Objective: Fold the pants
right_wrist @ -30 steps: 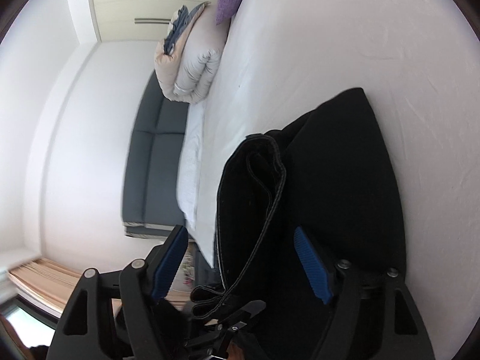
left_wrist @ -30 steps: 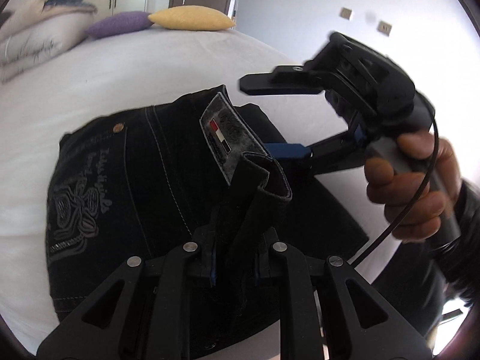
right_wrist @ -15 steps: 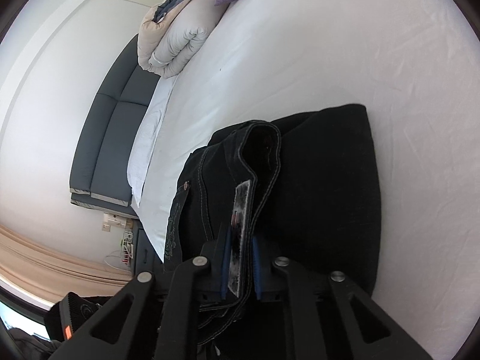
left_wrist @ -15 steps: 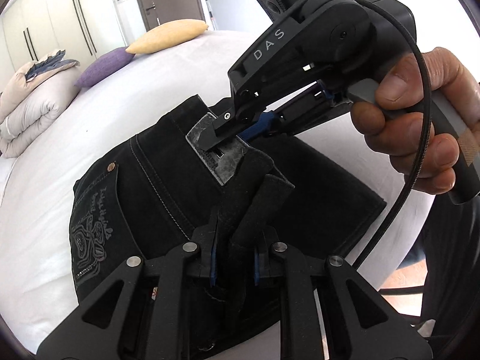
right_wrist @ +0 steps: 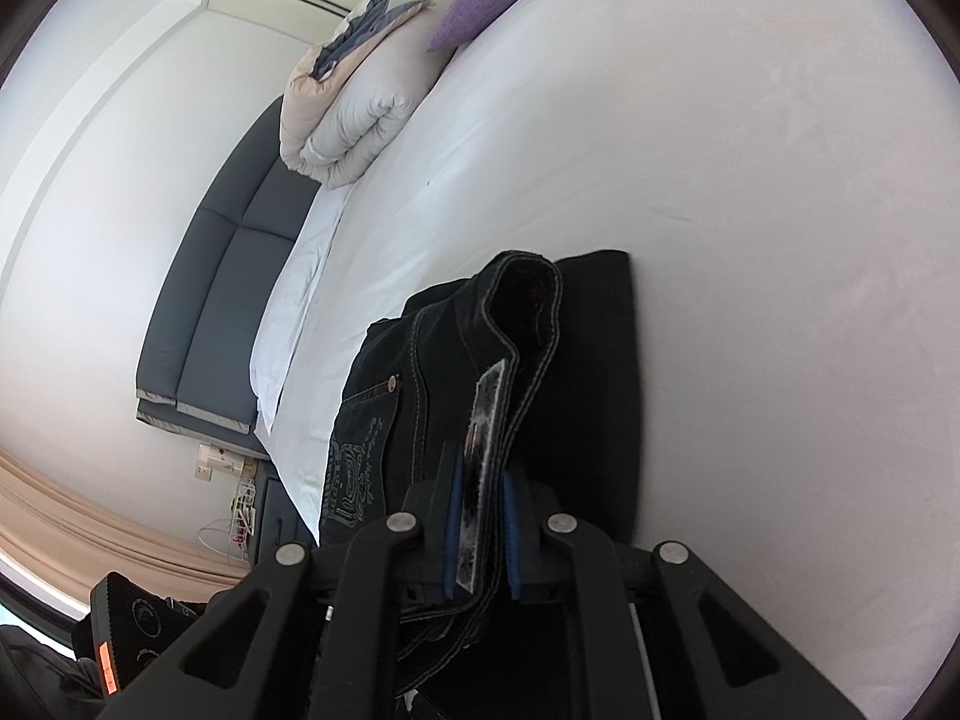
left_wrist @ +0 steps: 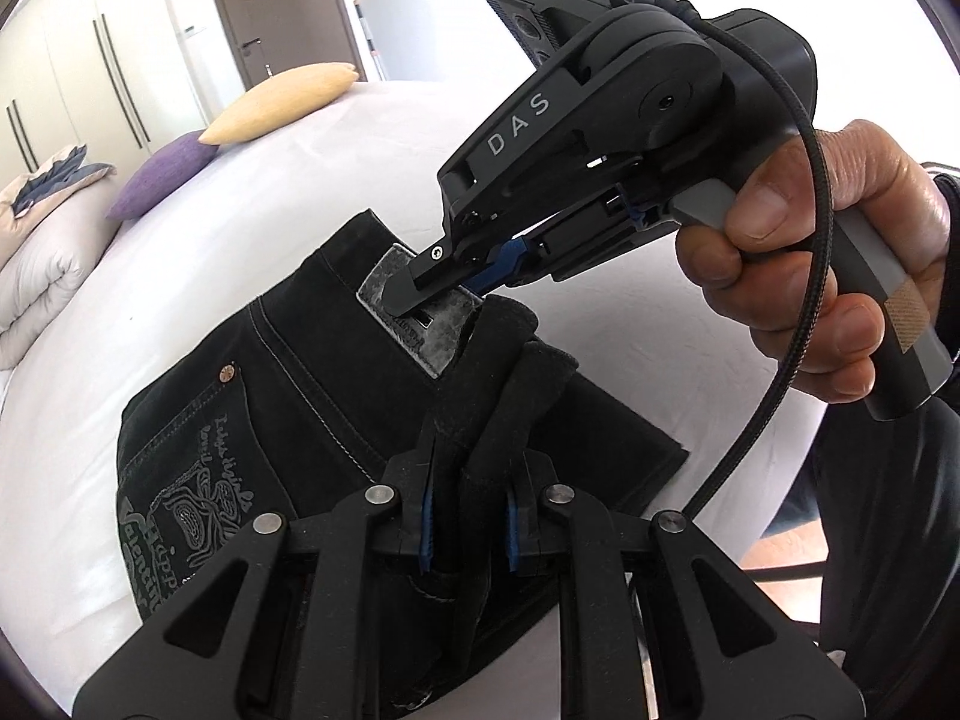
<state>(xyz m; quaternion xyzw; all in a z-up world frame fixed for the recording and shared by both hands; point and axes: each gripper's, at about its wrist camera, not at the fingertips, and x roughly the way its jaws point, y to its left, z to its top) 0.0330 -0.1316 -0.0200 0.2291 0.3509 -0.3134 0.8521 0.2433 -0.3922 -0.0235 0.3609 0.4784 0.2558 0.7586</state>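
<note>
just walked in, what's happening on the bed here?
A person is folding black pants on a white bed, one handheld gripper in each hand. The left gripper is clamped on a bunched section of the waistband edge. The right gripper is shut on the waistband at the grey label patch, seen from the left wrist view too. The rest of the pants lies on the sheet, back pocket up. Pillows sit at the far end.

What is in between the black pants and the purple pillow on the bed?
Nothing but bare white sheet lies between the pants and the purple pillow. The right wrist view shows that stretch best.
</note>
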